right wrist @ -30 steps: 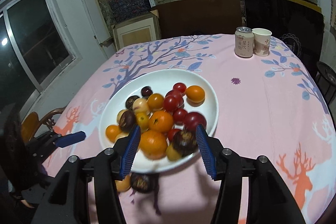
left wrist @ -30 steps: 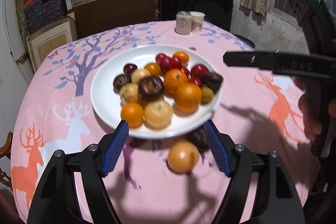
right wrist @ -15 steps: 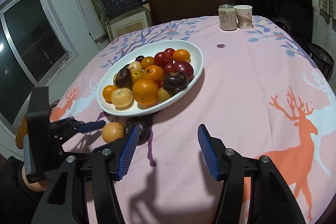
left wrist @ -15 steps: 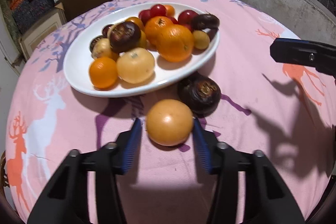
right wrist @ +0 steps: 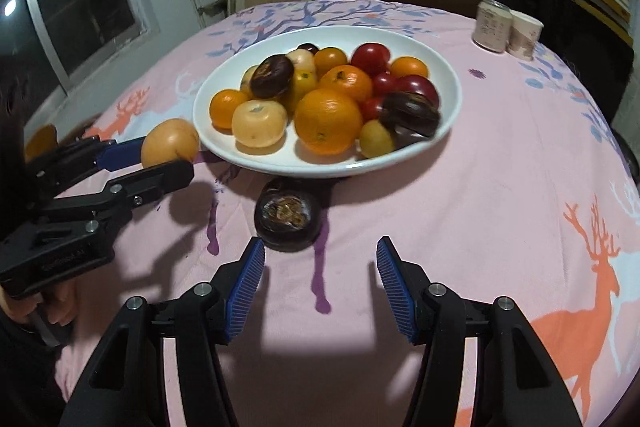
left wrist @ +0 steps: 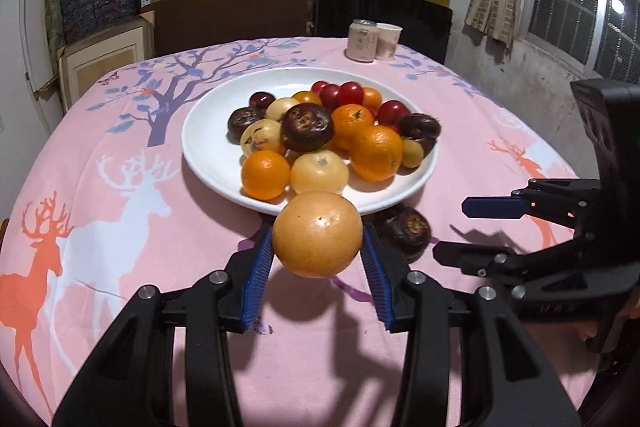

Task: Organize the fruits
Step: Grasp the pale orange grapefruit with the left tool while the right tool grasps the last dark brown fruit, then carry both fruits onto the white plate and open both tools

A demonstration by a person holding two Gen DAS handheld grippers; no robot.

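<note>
Left claw (left wrist: 318, 255) clamps a yellow-orange fruit (left wrist: 317, 234), lifted at the plate's (left wrist: 208, 147) 6 o'clock; right claw (right wrist: 320, 281) gapes empty behind a dark mangosteen (right wrist: 287, 223).

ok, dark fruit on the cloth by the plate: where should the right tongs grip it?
Across its widest middle, sideways. The dark fruit is squat and round, lying just ahead-left of the open right tongs. Come in low from the near side; the plate crowds the far side.

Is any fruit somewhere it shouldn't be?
Yes. One dark purple fruit lies on the pink tablecloth just outside the white plate, where the others sit. A yellow-orange fruit is off the plate too, clamped in the left gripper.
</note>
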